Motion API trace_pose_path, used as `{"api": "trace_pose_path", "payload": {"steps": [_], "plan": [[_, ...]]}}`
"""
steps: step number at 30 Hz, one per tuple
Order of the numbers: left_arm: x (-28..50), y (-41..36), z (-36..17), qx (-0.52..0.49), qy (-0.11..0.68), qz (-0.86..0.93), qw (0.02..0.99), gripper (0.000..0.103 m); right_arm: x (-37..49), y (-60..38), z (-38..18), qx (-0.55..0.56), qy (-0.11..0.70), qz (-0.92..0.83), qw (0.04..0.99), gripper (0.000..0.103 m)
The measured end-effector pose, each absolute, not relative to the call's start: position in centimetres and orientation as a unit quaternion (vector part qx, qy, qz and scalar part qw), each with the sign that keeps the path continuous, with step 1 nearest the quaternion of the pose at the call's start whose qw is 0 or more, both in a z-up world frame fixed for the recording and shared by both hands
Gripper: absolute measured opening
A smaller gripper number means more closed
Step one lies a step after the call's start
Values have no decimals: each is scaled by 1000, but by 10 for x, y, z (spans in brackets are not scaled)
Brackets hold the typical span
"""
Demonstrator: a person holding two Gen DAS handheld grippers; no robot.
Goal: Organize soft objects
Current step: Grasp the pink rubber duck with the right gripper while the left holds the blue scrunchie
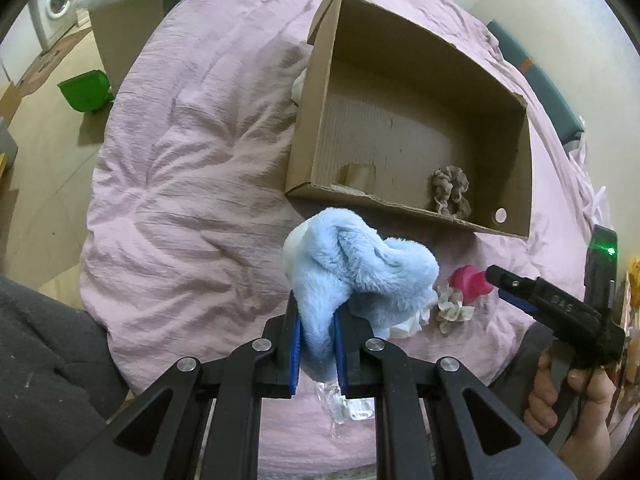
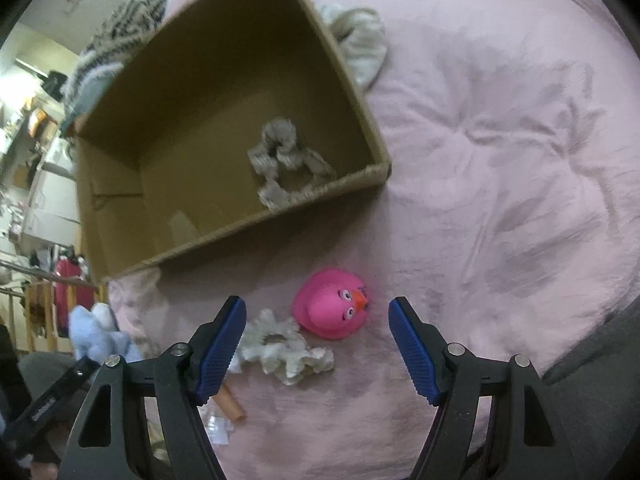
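Observation:
My left gripper [image 1: 316,300] is shut on a fluffy light-blue plush cloth [image 1: 360,268], held above the pink bedspread just in front of the open cardboard box [image 1: 308,128]. The cloth also shows in the right wrist view [image 2: 96,332]. A taupe scrunchie [image 1: 450,190] lies inside the box [image 2: 376,136]; it also shows in the right wrist view [image 2: 284,164]. My right gripper [image 2: 316,304] is open, its jaws on either side of a pink rubber duck [image 2: 330,308] and a cream scrunchie [image 2: 284,350]. The right gripper [image 1: 496,276] is beside the duck [image 1: 470,282] in the left wrist view.
A pink bedspread [image 1: 192,168] covers the bed. A white cloth [image 2: 362,44] lies beyond the box's far side. A crumpled clear wrapper [image 1: 344,400] and a small tan tube [image 2: 232,402] lie near me. A green bin [image 1: 86,90] stands on the floor at left.

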State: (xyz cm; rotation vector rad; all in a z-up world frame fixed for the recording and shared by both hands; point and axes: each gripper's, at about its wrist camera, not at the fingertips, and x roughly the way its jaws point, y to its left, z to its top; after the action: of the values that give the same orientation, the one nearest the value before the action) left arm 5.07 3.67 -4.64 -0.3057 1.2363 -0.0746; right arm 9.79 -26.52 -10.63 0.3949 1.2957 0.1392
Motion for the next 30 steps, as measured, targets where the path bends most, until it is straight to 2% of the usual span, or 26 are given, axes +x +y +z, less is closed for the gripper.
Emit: {"api": "trace_pose_path", "payload": {"steps": [3,9,23,30], "plan": [[53,36,-50,-141,581,-30,801,13,103,-258,-116,157,613,50,773,76],[54,35,-53,-136,586,-26,799,13,109,-248,-134,129,632,40,763,43],[55,30,-55,-112,581,-9,806,13,103,-238,-118,119,610,63,781,42],[53,31,-51,-104,571,-2,814,13,84,-253,-89,130,579,83,801,42]]}}
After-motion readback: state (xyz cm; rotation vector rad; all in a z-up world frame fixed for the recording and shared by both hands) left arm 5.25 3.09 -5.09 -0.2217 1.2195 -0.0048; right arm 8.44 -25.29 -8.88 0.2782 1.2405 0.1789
